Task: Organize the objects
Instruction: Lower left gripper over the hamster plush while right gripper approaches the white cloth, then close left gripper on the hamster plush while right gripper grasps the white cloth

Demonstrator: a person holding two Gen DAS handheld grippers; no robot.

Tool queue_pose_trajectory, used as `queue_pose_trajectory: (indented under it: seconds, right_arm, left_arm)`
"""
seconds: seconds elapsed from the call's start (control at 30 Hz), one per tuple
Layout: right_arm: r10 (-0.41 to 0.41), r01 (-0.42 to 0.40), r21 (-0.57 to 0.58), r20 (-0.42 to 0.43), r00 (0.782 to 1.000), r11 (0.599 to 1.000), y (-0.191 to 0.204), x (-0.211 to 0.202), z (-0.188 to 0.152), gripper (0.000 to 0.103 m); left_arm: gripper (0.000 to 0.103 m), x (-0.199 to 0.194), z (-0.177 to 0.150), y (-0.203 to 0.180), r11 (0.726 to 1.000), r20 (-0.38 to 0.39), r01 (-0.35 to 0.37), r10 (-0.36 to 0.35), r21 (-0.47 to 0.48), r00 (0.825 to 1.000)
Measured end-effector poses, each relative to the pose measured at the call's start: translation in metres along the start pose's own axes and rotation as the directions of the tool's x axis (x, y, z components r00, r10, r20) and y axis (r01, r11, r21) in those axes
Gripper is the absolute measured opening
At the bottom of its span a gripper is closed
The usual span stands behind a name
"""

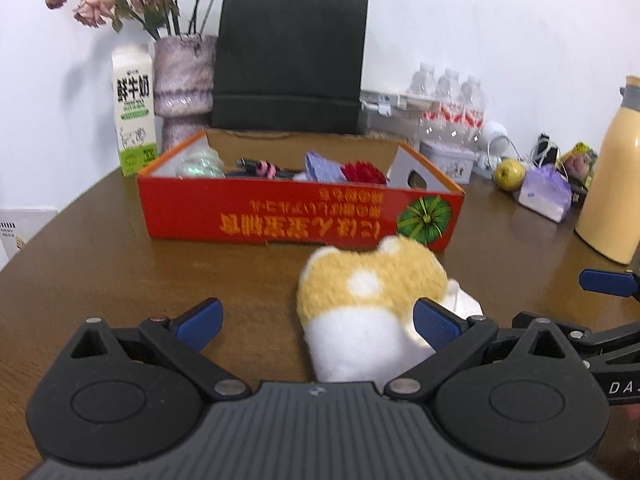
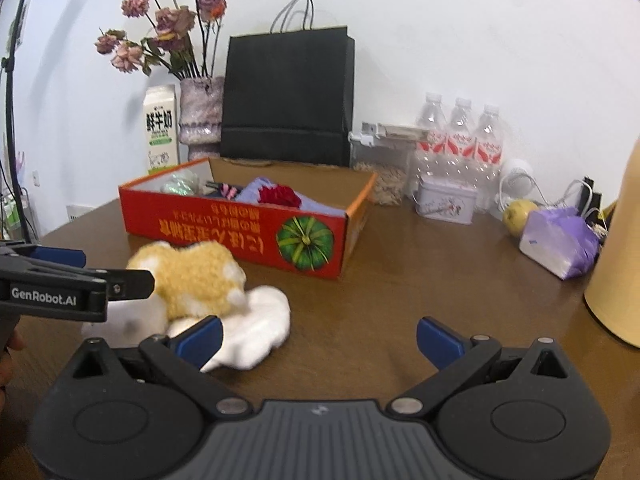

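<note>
A yellow-and-white plush toy (image 1: 368,280) lies on the brown table (image 1: 120,272), just in front of a red cardboard box (image 1: 280,220). My left gripper (image 1: 318,322) is open and straddles the toy's white end, with its right finger (image 1: 436,326) against the toy. In the right wrist view the plush toy (image 2: 192,276) sits to the left, and my right gripper (image 2: 319,338) is open over bare table with its left finger (image 2: 200,338) beside the white part. The red box (image 2: 240,228) holds a purple cloth, a red item, cables and a shiny green ball.
Behind the box stand a milk carton (image 1: 134,120), a vase of dried flowers (image 1: 182,80) and a black paper bag (image 1: 290,60). To the right are water bottles (image 2: 460,140), a small tin (image 2: 446,202), a pear (image 2: 518,216), a purple tissue pack (image 2: 560,240) and a yellow flask (image 1: 612,184).
</note>
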State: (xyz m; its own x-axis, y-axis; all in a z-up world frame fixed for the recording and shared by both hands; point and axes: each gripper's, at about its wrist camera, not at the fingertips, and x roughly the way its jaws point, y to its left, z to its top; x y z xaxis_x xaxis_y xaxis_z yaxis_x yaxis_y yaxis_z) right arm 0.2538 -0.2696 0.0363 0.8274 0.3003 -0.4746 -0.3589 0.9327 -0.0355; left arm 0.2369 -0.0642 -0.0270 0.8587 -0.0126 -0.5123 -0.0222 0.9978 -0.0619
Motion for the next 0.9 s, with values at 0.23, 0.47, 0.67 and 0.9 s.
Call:
queue_pose_trajectory:
  seconds: [0.23,0.47,0.67,0.9]
  right_arm:
    - [-0.033,0.034,0.044,-0.033,0.999,0.998,-0.012,0.0,-0.008,0.103]
    - [-0.06,0.064,0.077,-0.054,0.997,0.995,-0.018,0.003,-0.011,0.103]
    - [-0.055,0.059,0.059,-0.067,0.996,0.996,-0.015,0.007,-0.012,0.103]
    - [-0.056,0.06,0.048,-0.086,0.995,0.997,-0.013,0.012,-0.013,0.103]
  left_arm:
    - [0.103,0.008,-0.008,-0.011,1.0,-0.043,0.0,0.0,0.022,0.999]
    - [0.103,0.026,-0.012,-0.017,1.0,-0.109,-0.009,0.011,0.016,0.994]
    - [0.102,0.023,-0.013,-0.013,1.0,-0.096,-0.01,0.009,-0.014,0.995]
    - [0.066,0.019,-0.016,-0.013,0.999,-0.102,0.031,-0.033,-0.022,0.994]
